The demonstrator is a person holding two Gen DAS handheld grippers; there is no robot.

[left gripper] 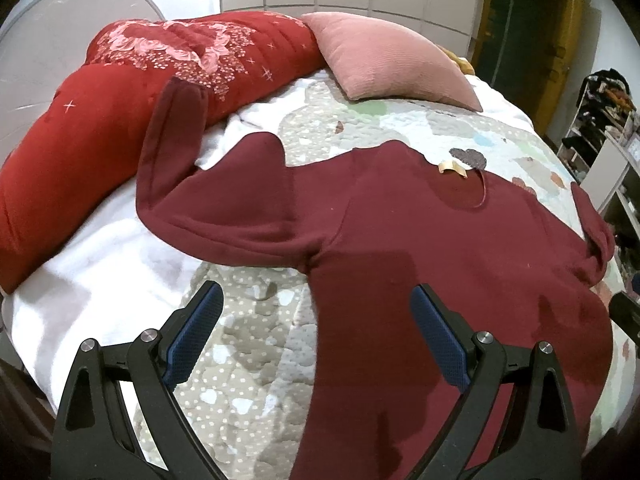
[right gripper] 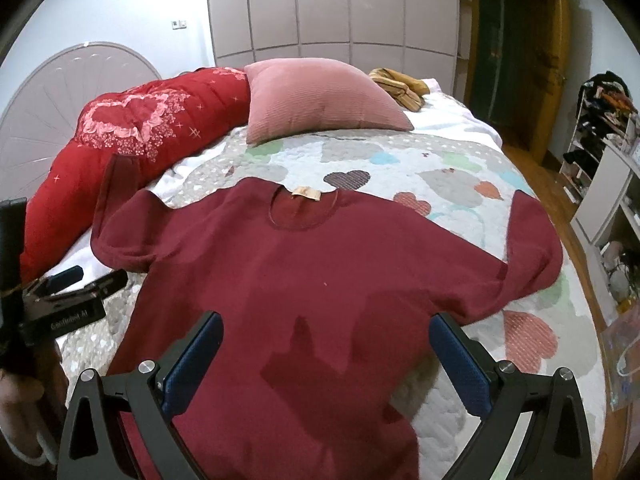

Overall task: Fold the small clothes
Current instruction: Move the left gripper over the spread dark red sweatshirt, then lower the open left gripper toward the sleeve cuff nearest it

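Note:
A dark red long-sleeved sweater [left gripper: 420, 248] [right gripper: 320, 280] lies spread flat on the bed quilt, collar and tan label [right gripper: 306, 193] at the far side. Its left sleeve [left gripper: 172, 148] bends up over the red duvet; its right sleeve [right gripper: 532, 232] is folded back on itself. My left gripper [left gripper: 316, 292] hovers open above the sweater's left side seam, nothing between its blue pads. My right gripper [right gripper: 326, 320] is open above the sweater's lower body, holding nothing. In the right wrist view the left gripper [right gripper: 72, 284] shows at the left edge, held by a hand.
The sweater rests on a quilt with heart patches [right gripper: 400, 160]. A red flowered duvet [left gripper: 120, 100] lies rolled along the left, a pink cushion [right gripper: 316, 100] behind the collar, a yellow striped cloth [right gripper: 400, 84] farther back. Shelves with clutter [right gripper: 600, 128] stand at the right beside the bed.

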